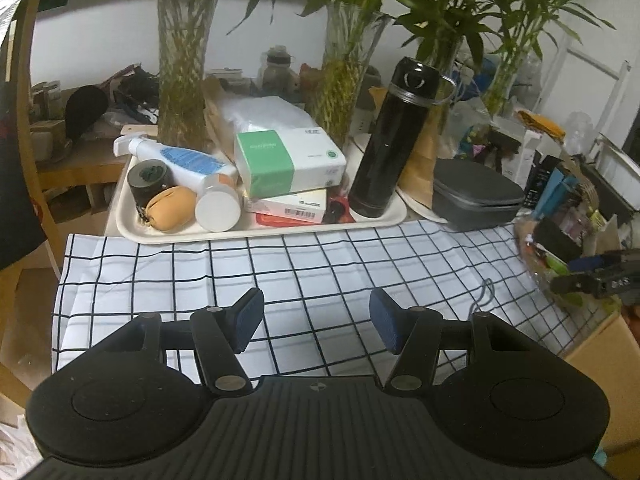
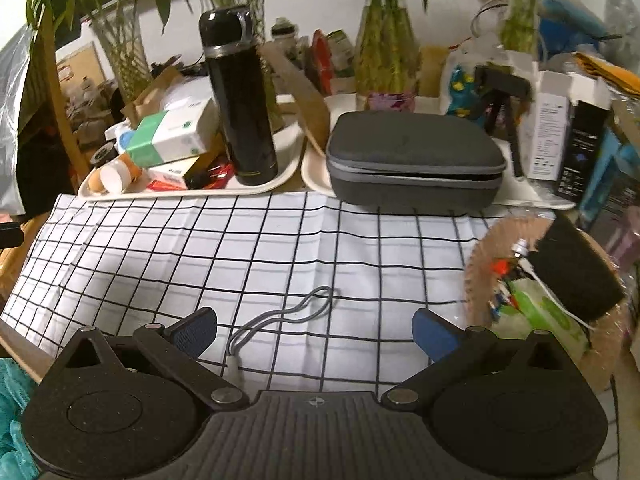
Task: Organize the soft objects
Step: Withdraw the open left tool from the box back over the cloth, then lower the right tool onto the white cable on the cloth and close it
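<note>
A white cloth with a black grid (image 1: 320, 264) lies flat over the table in front of both grippers. My left gripper (image 1: 316, 316) hovers over its near part, open, with nothing between the fingers. My right gripper (image 2: 314, 330) is open wide above the same cloth (image 2: 260, 248), and a thin grey cord loop (image 2: 292, 314) lies on the cloth between its fingers, untouched. A tan soft pouch (image 1: 172, 208) and a green-and-white tissue pack (image 1: 288, 160) rest in the cream tray (image 1: 260, 234) behind the cloth. The right gripper's tip (image 1: 592, 282) shows at the right edge of the left wrist view.
A tall black flask (image 1: 384, 140) stands on the tray's right end, with a grey zip case (image 2: 412, 160) beside it. A round woven basket (image 2: 480, 264) of small items sits at the cloth's right edge. Glass vases of bamboo (image 1: 182, 80) line the back. Something teal and fluffy (image 2: 12, 400) is at the lower left.
</note>
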The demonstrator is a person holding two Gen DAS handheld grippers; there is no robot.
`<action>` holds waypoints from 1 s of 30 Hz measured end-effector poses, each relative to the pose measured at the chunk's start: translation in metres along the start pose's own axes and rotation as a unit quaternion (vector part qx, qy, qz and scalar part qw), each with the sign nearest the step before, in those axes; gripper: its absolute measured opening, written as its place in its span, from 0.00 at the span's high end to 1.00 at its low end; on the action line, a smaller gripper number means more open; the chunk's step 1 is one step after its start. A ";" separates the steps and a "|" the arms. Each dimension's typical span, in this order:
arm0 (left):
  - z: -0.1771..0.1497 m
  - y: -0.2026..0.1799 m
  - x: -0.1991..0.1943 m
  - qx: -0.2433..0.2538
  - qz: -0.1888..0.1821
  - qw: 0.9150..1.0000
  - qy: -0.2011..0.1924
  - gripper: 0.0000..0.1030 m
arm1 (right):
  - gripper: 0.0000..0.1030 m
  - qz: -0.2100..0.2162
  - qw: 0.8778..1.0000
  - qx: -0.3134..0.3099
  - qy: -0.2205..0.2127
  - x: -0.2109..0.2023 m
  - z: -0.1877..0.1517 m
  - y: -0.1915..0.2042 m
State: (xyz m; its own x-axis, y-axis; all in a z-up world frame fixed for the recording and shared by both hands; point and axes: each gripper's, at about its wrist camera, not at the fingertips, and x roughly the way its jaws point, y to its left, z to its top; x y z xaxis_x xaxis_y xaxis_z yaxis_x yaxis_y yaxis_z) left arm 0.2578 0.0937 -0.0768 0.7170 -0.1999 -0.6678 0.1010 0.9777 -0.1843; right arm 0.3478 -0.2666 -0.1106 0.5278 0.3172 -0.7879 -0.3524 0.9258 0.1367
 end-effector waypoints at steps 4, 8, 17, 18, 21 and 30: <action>0.000 0.000 0.000 -0.005 -0.010 1.000 0.006 0.44 | 0.00 0.014 1.000 -0.005 0.017 0.015 0.005 -0.002; 0.000 -0.001 -0.001 -0.003 -0.007 1.000 0.008 0.44 | 0.00 0.019 0.999 -0.009 0.037 0.031 0.006 -0.004; 0.001 0.007 0.002 -0.020 -0.004 1.000 0.022 0.44 | 0.16 0.081 0.991 -0.067 0.086 0.066 0.005 0.008; 0.001 0.008 0.002 -0.020 -0.005 1.000 0.024 0.44 | 0.19 0.087 0.989 -0.079 0.090 0.069 0.005 0.011; 0.000 0.007 0.005 -0.016 -0.001 0.999 0.033 0.44 | 0.28 0.110 0.983 -0.100 0.104 0.077 0.004 0.017; -0.002 0.012 0.010 -0.015 0.014 0.998 0.059 0.44 | 0.43 0.160 0.962 -0.168 0.141 0.101 -0.006 0.035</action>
State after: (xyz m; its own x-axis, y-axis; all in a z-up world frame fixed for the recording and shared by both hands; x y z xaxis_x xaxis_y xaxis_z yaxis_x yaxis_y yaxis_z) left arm 0.2648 0.1028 -0.0871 0.6328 -0.1800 -0.7531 0.0596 0.9810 -0.1844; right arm 0.3842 -0.2035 -0.1885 0.1365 0.4631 -0.8757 -0.7165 0.6566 0.2355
